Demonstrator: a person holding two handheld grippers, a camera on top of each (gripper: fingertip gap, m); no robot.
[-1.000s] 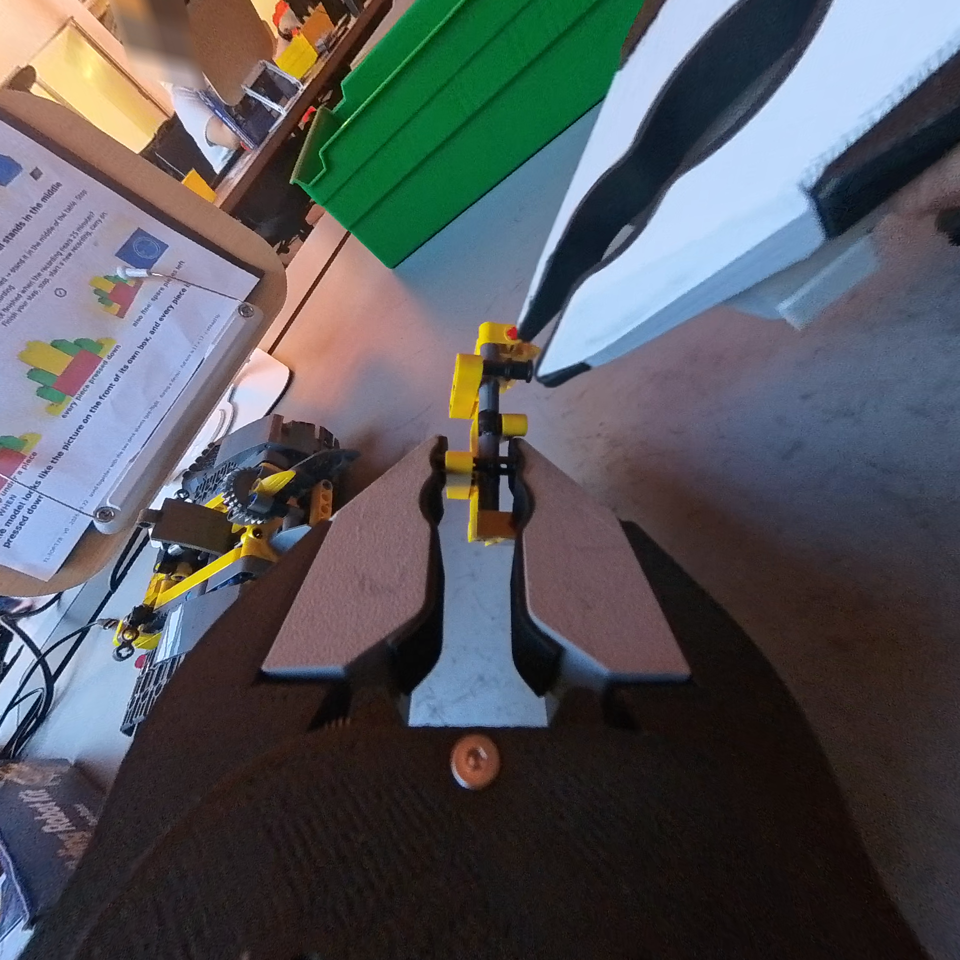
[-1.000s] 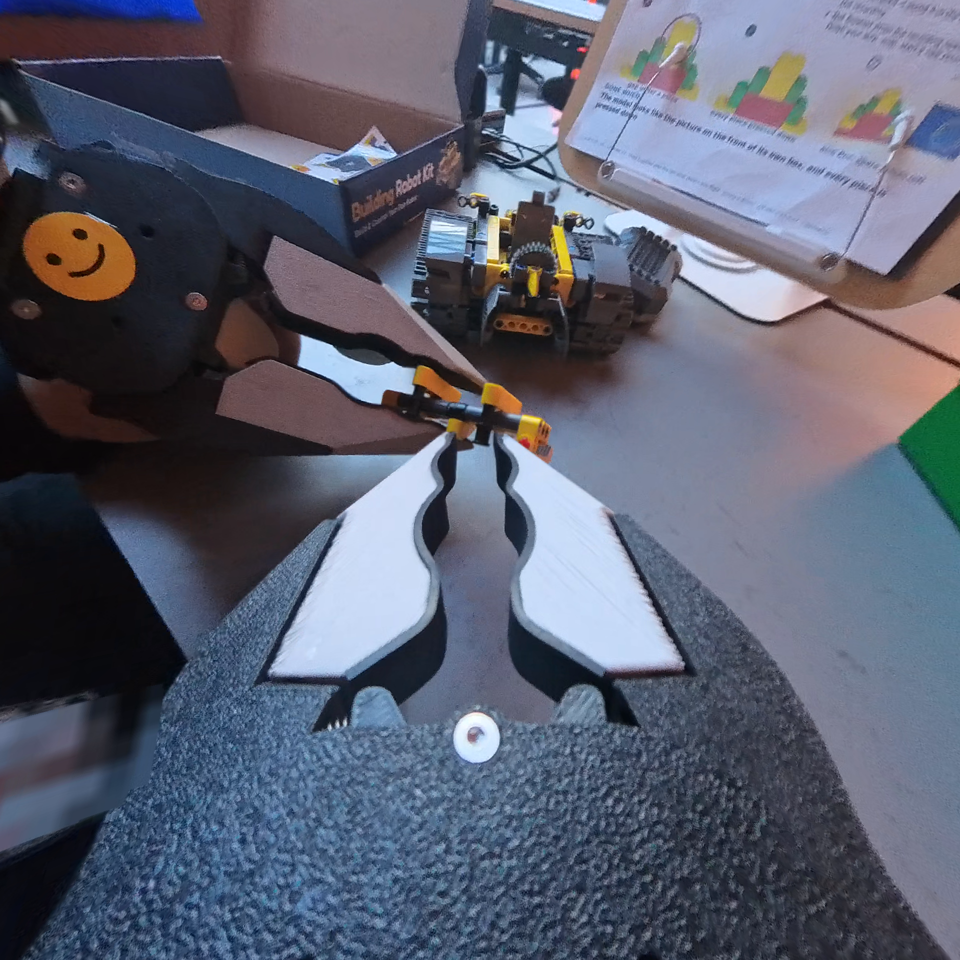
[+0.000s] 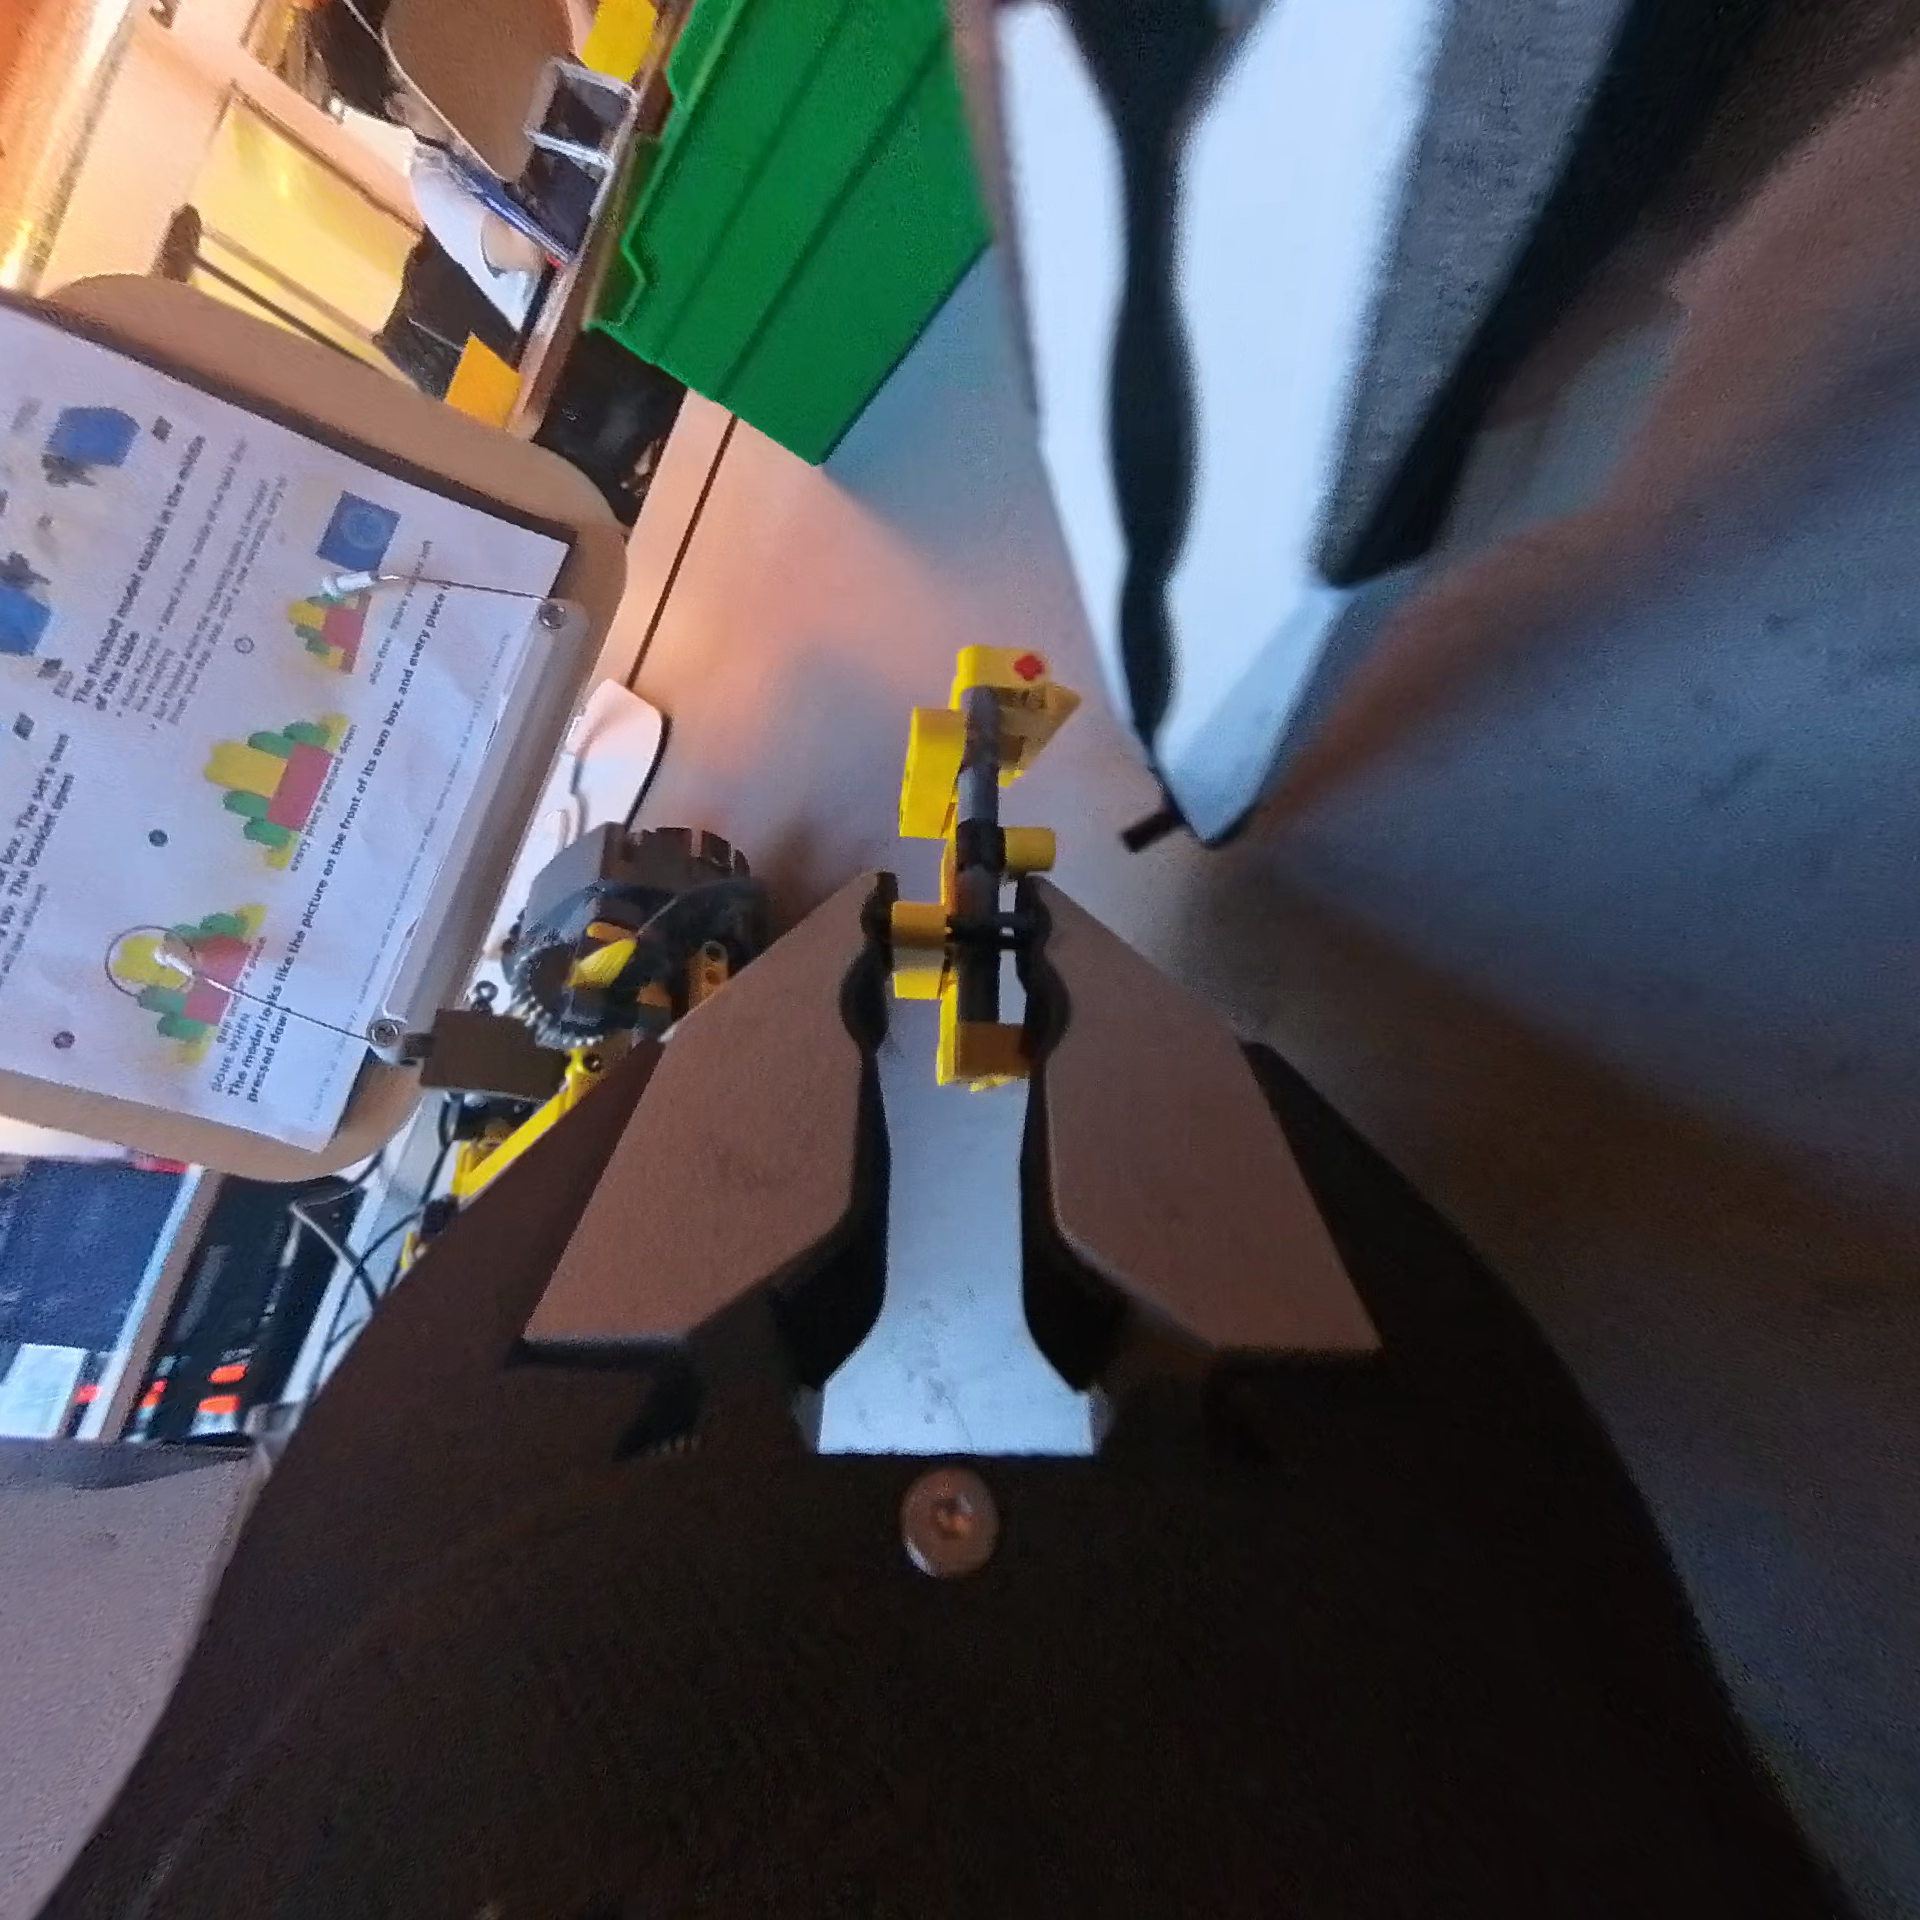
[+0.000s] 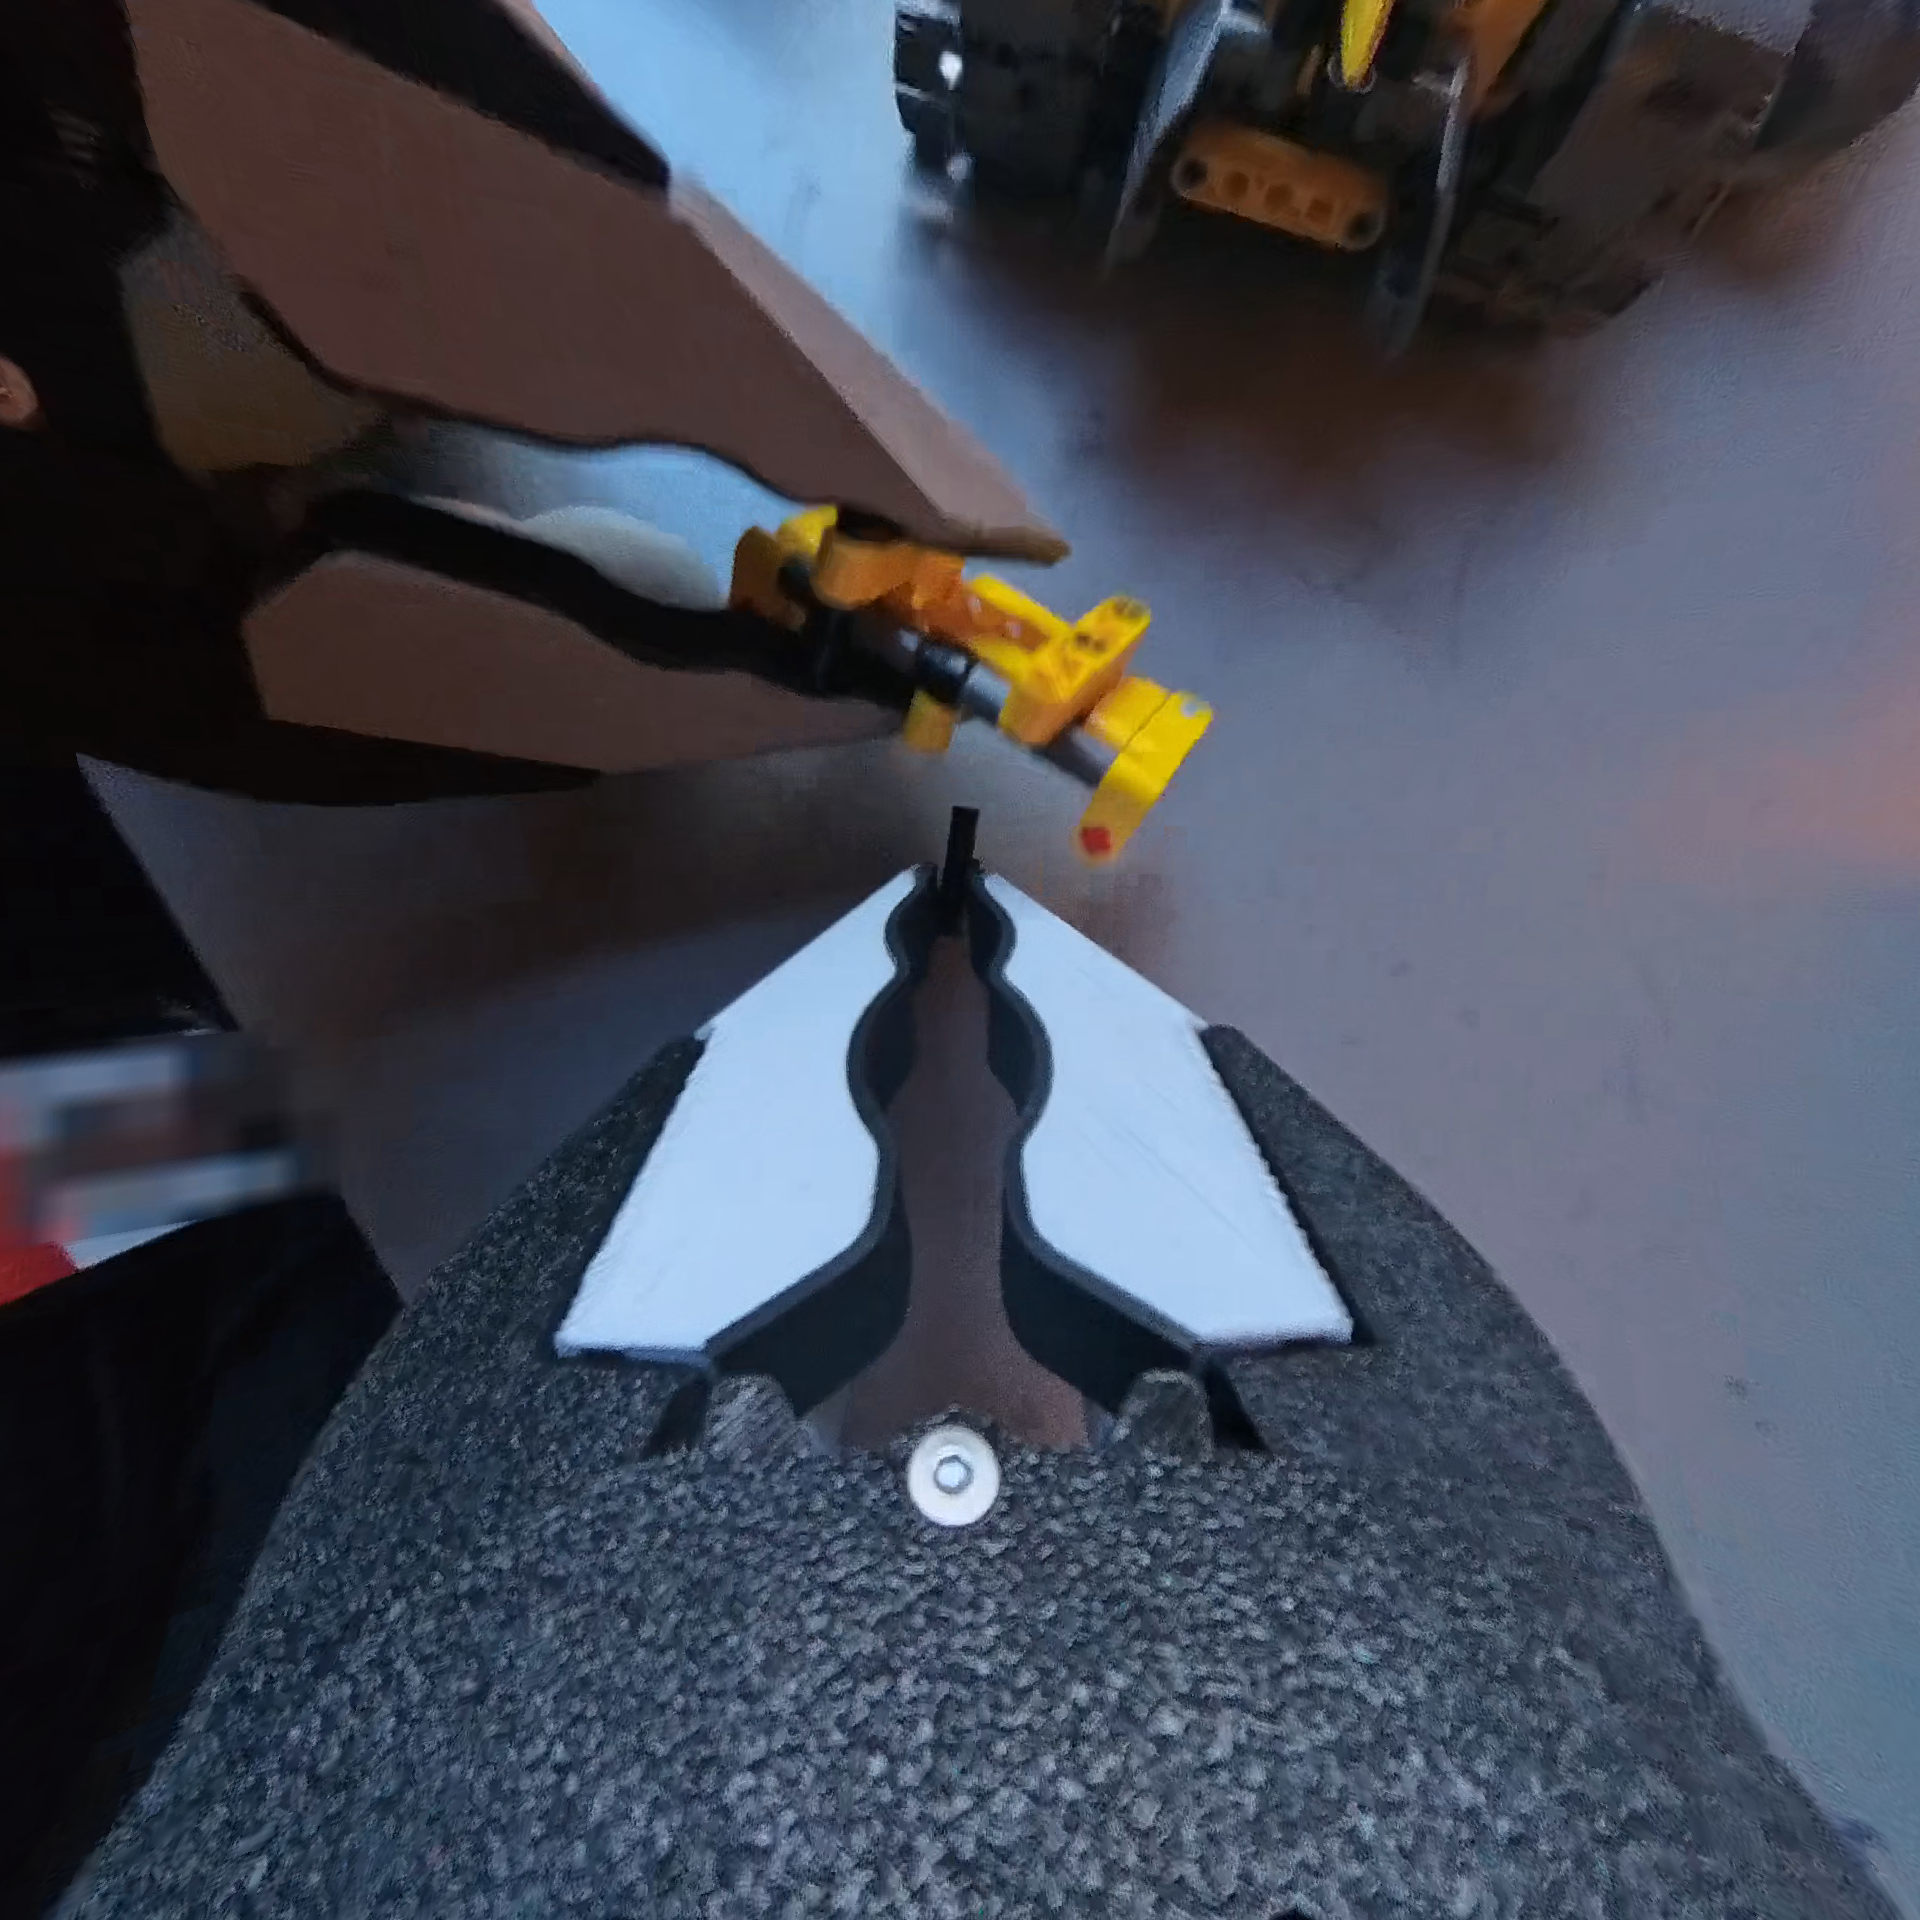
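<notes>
Left gripper [image 3: 956,914] grips a yellow part [image 3: 971,831]; right gripper [image 4: 951,883] pinches a black pin [image 4: 961,847] — the pin's lower end is hidden between the jaws.

Right gripper [image 4: 951,883] pulled black pin [image 4: 961,847] free.

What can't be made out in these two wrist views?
- Black pin in the right gripper: most of it is hidden between the white fingers.
- Yellow assembly in the left gripper: its near end is hidden by the brown fingers.
- Dark brick vehicle: blurred and cut by the top edge of the right wrist view.
</notes>
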